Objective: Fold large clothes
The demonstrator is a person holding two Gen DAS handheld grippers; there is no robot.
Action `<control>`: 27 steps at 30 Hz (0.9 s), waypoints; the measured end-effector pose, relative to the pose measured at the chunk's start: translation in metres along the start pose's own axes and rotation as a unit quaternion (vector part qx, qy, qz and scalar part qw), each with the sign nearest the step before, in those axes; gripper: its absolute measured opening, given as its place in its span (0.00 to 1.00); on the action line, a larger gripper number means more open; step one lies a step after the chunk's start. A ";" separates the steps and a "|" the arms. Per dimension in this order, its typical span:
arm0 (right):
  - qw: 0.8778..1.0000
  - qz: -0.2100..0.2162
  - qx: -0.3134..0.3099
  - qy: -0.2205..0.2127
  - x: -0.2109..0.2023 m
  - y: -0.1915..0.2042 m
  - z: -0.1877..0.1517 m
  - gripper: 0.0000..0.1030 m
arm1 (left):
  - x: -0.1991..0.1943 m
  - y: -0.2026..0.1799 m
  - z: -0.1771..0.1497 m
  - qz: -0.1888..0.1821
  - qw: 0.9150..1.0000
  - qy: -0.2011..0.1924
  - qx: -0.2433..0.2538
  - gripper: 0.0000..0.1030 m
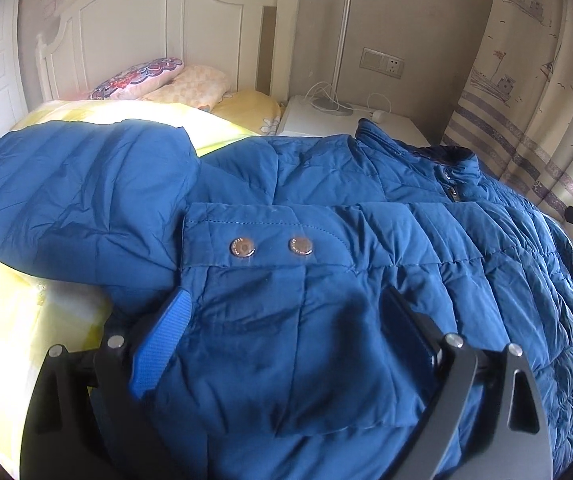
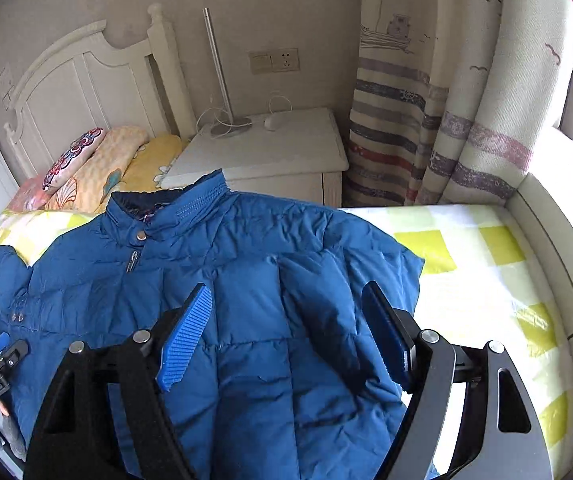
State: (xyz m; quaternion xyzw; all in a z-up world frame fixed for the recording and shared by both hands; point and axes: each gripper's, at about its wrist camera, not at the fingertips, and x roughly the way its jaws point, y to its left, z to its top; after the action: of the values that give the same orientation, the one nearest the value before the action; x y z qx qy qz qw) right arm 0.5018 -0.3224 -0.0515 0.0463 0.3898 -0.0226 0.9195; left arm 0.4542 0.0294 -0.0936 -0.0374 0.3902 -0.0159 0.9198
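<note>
Jacket [image 2: 246, 280]: big, blue and puffy, it lies flat on the bed [image 2: 466, 264] with its front up.
Long way: it runs from the collar [image 2: 190, 204], far off by the nightstand [image 2: 286, 148], back to the hem under both tongs.
Sleeve [image 1: 66, 192]: sticks out on the left side — closest to the left tongs.
Left tongs [image 1: 286, 328]: wide open over the snap flap [image 1: 262, 240], holding nothing.
Right tongs [image 2: 290, 324]: open too — over the jacket's right side, with cloth between the fingers but no squeeze.

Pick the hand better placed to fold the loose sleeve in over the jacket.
Left. The left tongs are open right beside the sleeve spread out on the bed; the right tongs sit over the jacket's opposite side, already folded in.
</note>
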 end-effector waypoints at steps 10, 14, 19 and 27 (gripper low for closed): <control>0.998 -0.029 0.011 0.051 0.049 -0.014 -0.006 0.75 | 0.003 -0.002 0.000 0.010 1.000 0.004 0.006 0.91; 0.993 -0.050 0.091 0.062 0.058 -0.053 -0.012 0.77 | 0.003 -0.002 0.000 0.011 1.000 0.005 0.006 0.91; 0.993 -0.084 0.070 0.039 0.034 -0.040 -0.012 0.78 | 0.004 -0.001 0.000 0.012 1.000 0.007 0.004 0.91; 0.997 0.013 -0.072 0.005 -0.043 0.081 -0.073 0.84 | 0.004 -0.002 0.000 0.013 1.000 0.009 0.002 0.91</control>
State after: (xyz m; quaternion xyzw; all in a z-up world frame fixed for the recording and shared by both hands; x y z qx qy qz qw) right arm 0.4261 -0.2345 -0.0659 -0.0148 0.3943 0.0174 0.9187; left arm 0.4571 0.0276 -0.0965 -0.0304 0.3991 -0.0054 0.9164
